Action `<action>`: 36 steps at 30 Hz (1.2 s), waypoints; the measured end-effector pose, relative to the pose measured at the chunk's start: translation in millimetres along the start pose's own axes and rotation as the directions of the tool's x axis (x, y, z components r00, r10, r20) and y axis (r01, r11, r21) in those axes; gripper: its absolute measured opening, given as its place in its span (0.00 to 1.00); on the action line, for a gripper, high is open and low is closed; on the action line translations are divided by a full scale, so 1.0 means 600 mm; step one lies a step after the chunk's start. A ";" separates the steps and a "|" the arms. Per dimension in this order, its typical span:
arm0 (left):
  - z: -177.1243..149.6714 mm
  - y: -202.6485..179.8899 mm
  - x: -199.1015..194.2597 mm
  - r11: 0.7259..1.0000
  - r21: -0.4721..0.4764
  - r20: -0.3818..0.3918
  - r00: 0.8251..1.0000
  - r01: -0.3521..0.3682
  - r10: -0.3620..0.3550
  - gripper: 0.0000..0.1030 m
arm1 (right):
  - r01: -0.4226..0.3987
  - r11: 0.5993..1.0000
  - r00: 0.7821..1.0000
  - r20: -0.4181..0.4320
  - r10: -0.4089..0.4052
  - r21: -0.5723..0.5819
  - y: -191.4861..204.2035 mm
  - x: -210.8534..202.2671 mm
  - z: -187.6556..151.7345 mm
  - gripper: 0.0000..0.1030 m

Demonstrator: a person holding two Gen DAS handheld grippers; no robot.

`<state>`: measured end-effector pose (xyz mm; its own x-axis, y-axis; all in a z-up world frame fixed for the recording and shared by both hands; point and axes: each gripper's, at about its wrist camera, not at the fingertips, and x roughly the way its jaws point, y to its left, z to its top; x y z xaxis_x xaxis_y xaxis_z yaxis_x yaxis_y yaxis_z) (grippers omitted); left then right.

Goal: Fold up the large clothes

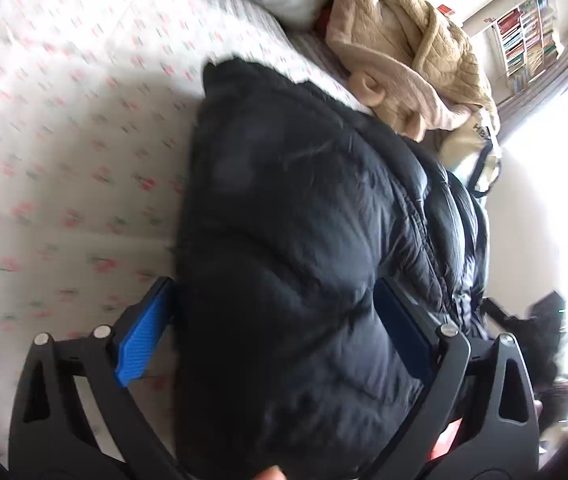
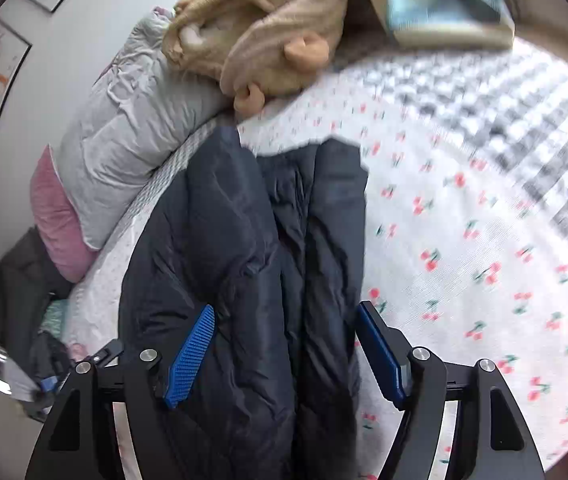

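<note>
Straddling the dark puffer jacket (image 1: 304, 240) on the bedsheet (image 1: 64, 160), our left gripper (image 1: 276, 328) and right gripper (image 2: 284, 344) stand wide open, gripping nothing.

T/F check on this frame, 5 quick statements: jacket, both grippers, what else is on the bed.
1. The dark puffer jacket lies on a cherry-print bedsheet. True.
2. The left gripper is clamped shut on the tan fleece robe. False: its jaws stand wide apart with the jacket bulging between them, and the robe lies further up the bed.
3. The right gripper is open, with jacket fabric between its blue pads. True.
4. The jacket is bright red. False: it is navy to black.
5. A grey pillow sits at the bed's edge near the robe. True.
</note>
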<state>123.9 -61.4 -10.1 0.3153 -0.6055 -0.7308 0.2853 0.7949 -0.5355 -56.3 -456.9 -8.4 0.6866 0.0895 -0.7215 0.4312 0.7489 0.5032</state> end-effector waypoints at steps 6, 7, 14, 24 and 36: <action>-0.003 -0.046 -0.042 0.967 0.122 0.075 0.973 -0.225 0.217 0.99 | 0.165 0.971 0.981 0.130 -0.144 -0.172 0.104 -0.066 0.008 0.87; -0.012 -0.050 -0.052 0.959 0.135 0.088 0.967 -0.251 0.241 0.99 | 0.182 0.961 0.978 0.140 -0.155 -0.209 0.124 -0.078 -0.006 0.91; -0.085 -0.073 -0.094 0.923 0.163 0.069 0.937 -0.350 0.343 0.99 | 0.287 0.917 0.957 0.114 -0.265 -0.276 0.185 -0.093 -0.107 0.96; -0.189 -0.132 -0.103 0.890 0.277 0.086 0.932 -0.363 0.353 0.99 | 0.409 0.865 0.910 0.065 -0.409 -0.291 0.171 -0.061 -0.225 0.96; -0.213 -0.144 -0.081 0.879 0.295 0.065 0.926 -0.374 0.372 0.99 | 0.414 0.857 0.907 0.058 -0.417 -0.308 0.181 -0.051 -0.243 0.96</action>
<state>-31.6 -95.7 17.4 0.4569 -0.2674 -0.8484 0.3999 0.9137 -0.0727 -115.5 -282.7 -0.8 0.4767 -0.2694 -0.8367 0.4733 0.8808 -0.0139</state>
